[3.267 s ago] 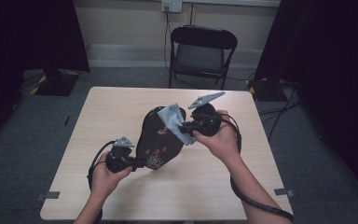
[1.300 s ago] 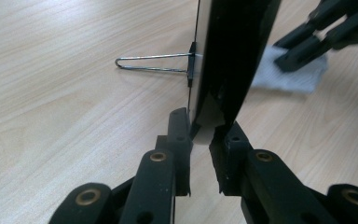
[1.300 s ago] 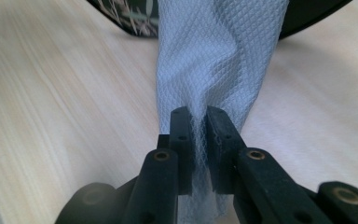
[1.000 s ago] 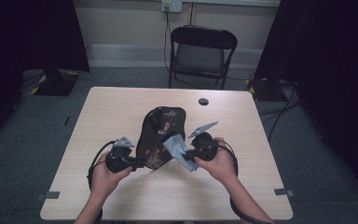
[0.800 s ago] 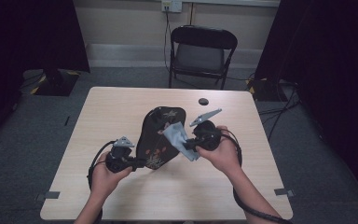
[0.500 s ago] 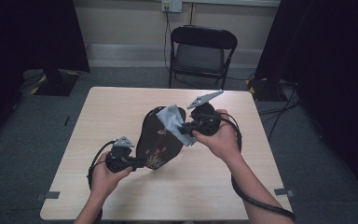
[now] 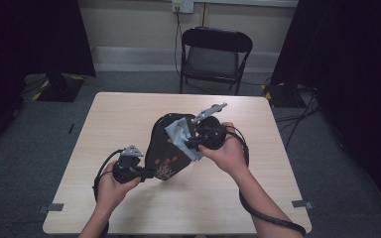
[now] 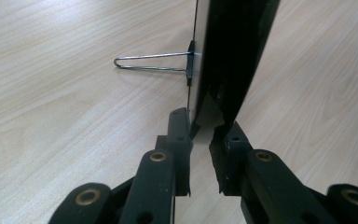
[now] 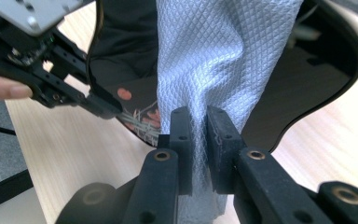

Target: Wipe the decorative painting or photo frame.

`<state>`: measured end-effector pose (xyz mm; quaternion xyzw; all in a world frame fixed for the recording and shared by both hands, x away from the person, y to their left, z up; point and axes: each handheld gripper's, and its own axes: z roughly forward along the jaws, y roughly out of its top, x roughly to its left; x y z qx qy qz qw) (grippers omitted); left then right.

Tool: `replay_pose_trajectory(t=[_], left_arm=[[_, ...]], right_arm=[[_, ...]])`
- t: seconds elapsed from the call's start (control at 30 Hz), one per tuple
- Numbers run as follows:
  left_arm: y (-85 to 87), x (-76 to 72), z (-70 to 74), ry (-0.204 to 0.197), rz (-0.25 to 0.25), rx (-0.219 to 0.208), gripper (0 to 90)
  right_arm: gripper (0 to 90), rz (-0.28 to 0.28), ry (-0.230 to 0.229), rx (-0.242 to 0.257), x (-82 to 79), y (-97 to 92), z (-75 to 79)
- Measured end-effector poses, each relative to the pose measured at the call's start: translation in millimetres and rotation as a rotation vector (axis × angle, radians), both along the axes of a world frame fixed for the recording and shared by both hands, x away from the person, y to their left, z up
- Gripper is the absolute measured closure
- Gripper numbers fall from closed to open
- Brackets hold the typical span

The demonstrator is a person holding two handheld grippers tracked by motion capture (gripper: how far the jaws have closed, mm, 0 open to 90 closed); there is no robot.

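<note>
A black oval plate (image 7: 162,151) with a red flower pattern stands tilted on edge on the wooden table (image 7: 124,114). My left gripper (image 7: 149,172) is shut on its lower rim; in the left gripper view the jaws (image 8: 200,135) pinch the plate's thin edge (image 8: 228,56), and a wire stand (image 8: 149,63) sticks out from its back. My right gripper (image 7: 191,141) is shut on a grey quilted cloth (image 7: 181,135), held against the plate's upper face. In the right gripper view the cloth (image 9: 223,51) hangs between the pads (image 9: 199,121) before the plate (image 9: 317,79), with the left gripper (image 9: 107,105) beyond.
A black folding chair (image 7: 216,54) stands past the table's far edge. Cables trail from both grippers, one looping off the near right side (image 7: 268,218). Dark curtains flank the room, and bare tabletop lies on all sides of the plate.
My right gripper has carried the cloth up the plate's face, from its lower right part towards the upper rim. The left gripper and the plate have kept still.
</note>
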<state>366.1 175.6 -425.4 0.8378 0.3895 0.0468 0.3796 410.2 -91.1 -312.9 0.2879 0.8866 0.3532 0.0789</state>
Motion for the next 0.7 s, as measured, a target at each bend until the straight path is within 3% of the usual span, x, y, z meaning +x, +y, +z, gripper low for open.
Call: replay_pose_trajectory(t=[0.7], left_arm=[[0.1,-0.1,0.0,-0.001,-0.001,0.001,78.6]], right_arm=[[82.2,-0.004,0.144,-0.051,-12.1,-5.0,-98.8]])
